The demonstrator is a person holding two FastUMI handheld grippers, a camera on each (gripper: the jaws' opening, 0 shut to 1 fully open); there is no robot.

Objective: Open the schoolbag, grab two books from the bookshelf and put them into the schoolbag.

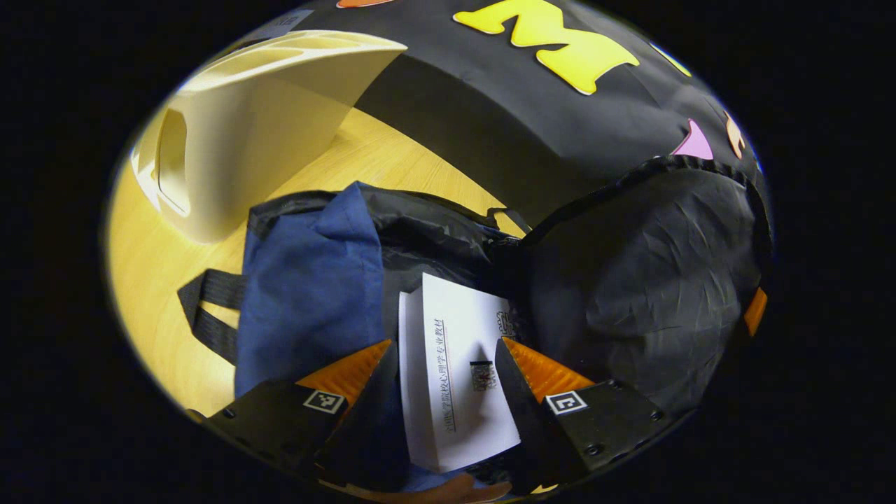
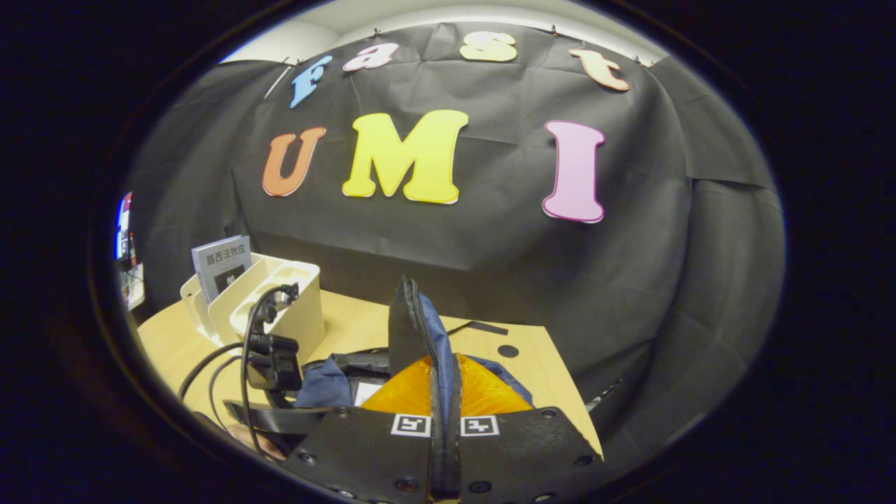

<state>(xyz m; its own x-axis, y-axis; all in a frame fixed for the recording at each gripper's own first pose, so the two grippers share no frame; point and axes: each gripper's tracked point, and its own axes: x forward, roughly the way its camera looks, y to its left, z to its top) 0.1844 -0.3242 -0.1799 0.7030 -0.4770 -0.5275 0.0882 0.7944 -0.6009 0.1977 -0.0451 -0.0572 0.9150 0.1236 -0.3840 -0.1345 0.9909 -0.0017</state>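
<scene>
The white book (image 1: 458,378) stands inside the open schoolbag (image 1: 308,294), spine side up, its long axis running straight ahead along the left gripper (image 1: 448,371). That gripper's jaws are spread, one finger on each side of the book; contact with the covers cannot be confirmed. The right gripper (image 2: 444,402) is clamped on the schoolbag's zippered flap (image 2: 413,315), holding it upright so the mouth stays wide. A second book (image 2: 222,266) stands in the cream bookshelf (image 2: 287,294), on the wooden table (image 2: 350,325) beyond the bag. Judgement: the left gripper is nearer the bookshelf and should fetch that book
</scene>
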